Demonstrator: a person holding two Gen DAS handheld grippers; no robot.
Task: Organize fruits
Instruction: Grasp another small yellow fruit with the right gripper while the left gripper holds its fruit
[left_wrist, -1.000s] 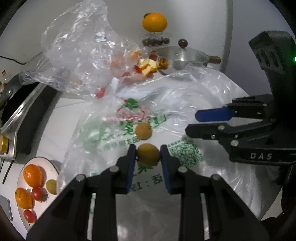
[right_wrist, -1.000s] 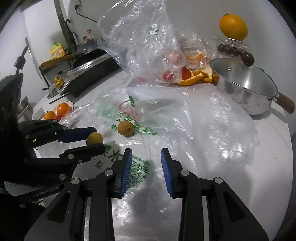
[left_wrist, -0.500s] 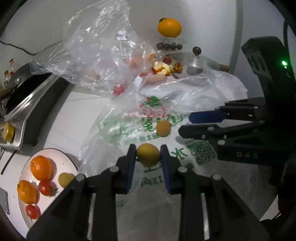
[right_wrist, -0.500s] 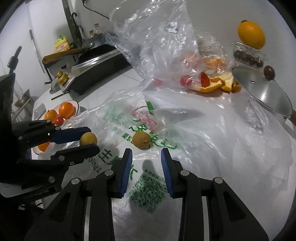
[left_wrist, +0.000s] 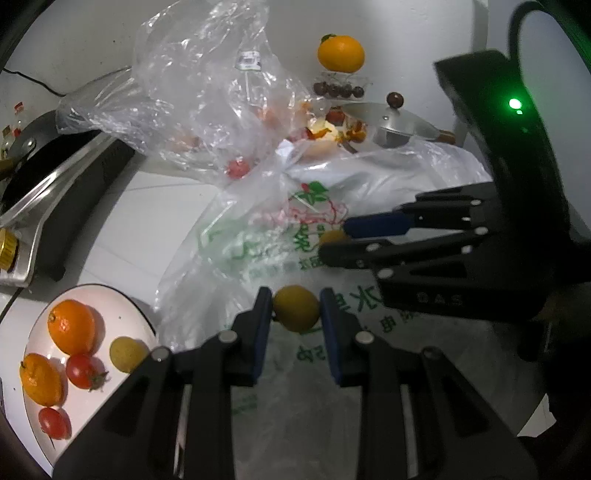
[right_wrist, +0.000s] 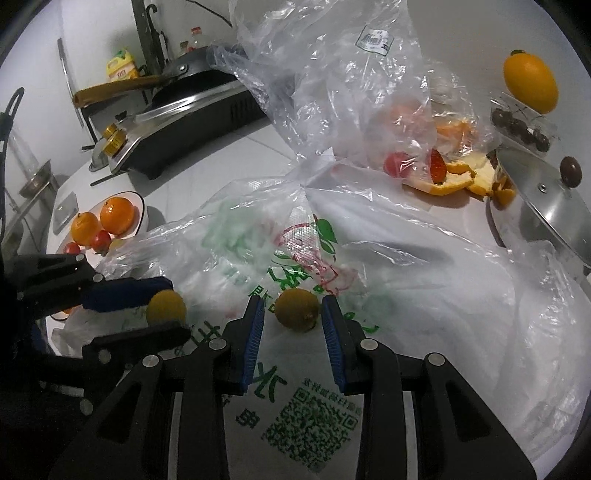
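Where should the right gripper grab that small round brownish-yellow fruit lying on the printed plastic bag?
Pinch the small round brownish-yellow fruit across its widest middle, from above on the near side, where the right gripper has its open jaws flanking it. It lies loose on the printed plastic bag, so an off-centre pinch would likely roll it away.

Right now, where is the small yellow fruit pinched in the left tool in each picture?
Left wrist view: the small yellow fruit sits low centre, pinched in the left gripper jaws.
Right wrist view: it is low on the left.
Shared landmark: the white round plate holding oranges and tomatoes.
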